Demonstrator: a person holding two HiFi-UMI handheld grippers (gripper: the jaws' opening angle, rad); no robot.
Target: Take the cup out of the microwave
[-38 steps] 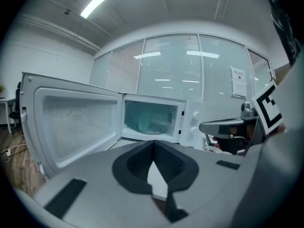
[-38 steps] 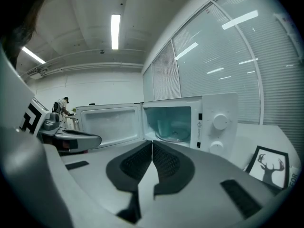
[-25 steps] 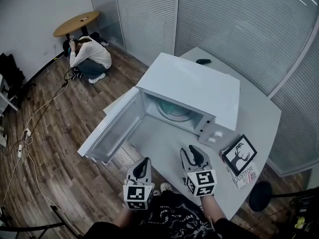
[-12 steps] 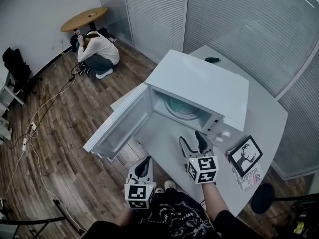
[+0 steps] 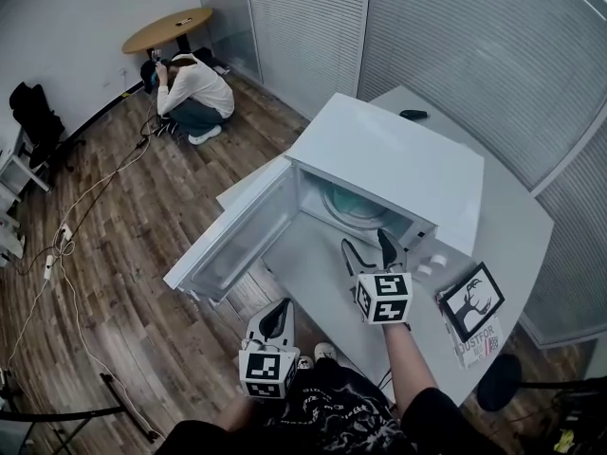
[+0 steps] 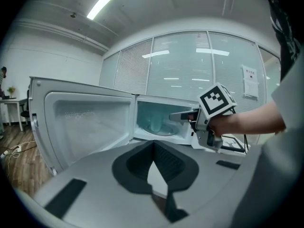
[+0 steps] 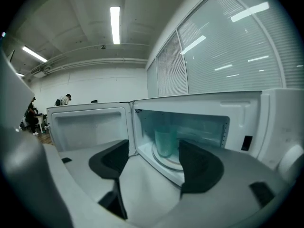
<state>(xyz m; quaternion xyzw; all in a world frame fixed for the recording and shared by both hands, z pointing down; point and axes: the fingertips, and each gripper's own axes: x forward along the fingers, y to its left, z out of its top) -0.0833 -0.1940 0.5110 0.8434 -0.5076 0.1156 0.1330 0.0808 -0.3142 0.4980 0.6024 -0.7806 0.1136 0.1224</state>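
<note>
Closer now to the open microwave point(image 5: 394, 164), my right claw point(image 7: 154, 150) has just spread, empty; cup point(image 7: 165, 142) stands inside on the turntable point(image 7: 158, 157); left claw point(image 6: 153, 146) clenched on nothing; centre the cup between the jaws before squeezing.

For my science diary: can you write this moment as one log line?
right tongs: just opening, nothing between them, at microwave mouth | cup: upright inside | door: open | left tongs: shut, empty
</note>
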